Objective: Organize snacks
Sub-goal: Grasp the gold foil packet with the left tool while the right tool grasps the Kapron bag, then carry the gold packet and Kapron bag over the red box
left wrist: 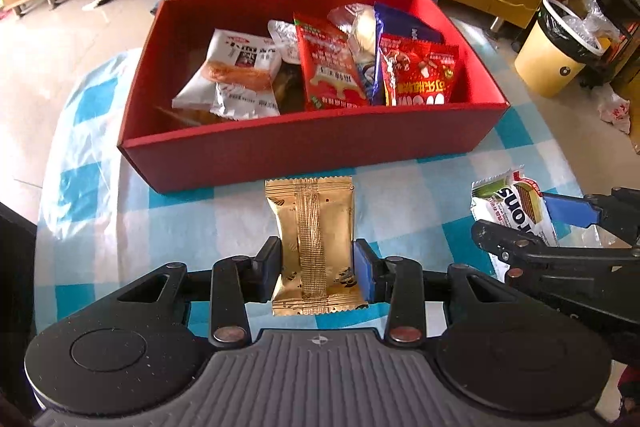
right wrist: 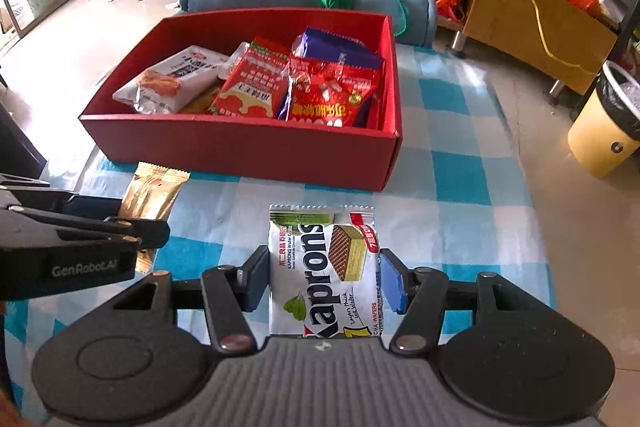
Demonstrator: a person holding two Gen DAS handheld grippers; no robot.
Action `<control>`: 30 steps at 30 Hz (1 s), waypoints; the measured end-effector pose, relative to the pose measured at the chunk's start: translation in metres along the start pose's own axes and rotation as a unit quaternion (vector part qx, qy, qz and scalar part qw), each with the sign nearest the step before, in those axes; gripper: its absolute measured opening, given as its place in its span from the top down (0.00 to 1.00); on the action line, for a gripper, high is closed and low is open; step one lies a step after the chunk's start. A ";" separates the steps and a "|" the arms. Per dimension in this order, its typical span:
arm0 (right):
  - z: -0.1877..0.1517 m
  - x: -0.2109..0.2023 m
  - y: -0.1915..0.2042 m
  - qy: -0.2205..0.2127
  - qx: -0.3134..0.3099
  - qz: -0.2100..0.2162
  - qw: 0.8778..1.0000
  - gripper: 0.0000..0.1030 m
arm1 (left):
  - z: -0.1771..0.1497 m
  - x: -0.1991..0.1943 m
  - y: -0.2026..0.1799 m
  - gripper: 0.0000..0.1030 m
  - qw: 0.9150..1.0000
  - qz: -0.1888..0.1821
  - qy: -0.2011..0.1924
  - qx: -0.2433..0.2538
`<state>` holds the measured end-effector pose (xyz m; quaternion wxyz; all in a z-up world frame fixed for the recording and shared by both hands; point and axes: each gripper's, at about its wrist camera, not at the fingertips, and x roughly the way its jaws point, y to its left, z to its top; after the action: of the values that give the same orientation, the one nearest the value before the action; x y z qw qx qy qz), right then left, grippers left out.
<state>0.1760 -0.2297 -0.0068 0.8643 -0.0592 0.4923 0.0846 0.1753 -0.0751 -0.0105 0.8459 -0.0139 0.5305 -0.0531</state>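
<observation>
Left gripper [left wrist: 316, 265] pinches the gold packet [left wrist: 312, 247] by its side edges, low centre of frame; right gripper [right wrist: 324, 281] clamps the wafer pack [right wrist: 324, 271] likewise. Both look light, crinkly, slippery — wafers brittle, so gentle pressure — red box [left wrist: 304, 143] just above.

From my left wrist feed, the right gripper [left wrist: 560, 227] runs off the frame's right edge, and it covers the lower part of the wafer packet [left wrist: 510, 211]. On the right wrist feed the left gripper [right wrist: 120, 223] hides most of the gold packet [right wrist: 154, 193]. Inside the red box [right wrist: 248, 155] the packets overlap, so I can't make out what lies underneath, and the small print is unreadable.
</observation>
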 end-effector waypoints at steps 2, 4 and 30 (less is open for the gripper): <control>0.001 -0.003 0.000 -0.004 0.002 0.000 1.000 0.48 | 0.002 -0.002 0.000 0.55 1.000 -0.001 -0.005 -0.001; 0.003 -0.006 0.001 -0.008 0.003 -0.003 1.000 0.48 | 0.003 -0.006 0.000 0.55 1.000 0.002 -0.014 0.000; 0.071 -0.028 0.003 -0.095 0.011 0.002 0.995 0.48 | 0.055 -0.033 0.009 0.54 0.995 0.030 -0.096 -0.007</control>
<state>0.2208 -0.2160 0.0537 0.9075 -0.0399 0.4092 0.0863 0.2113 -0.0643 0.0424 0.8941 -0.0092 0.4471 -0.0220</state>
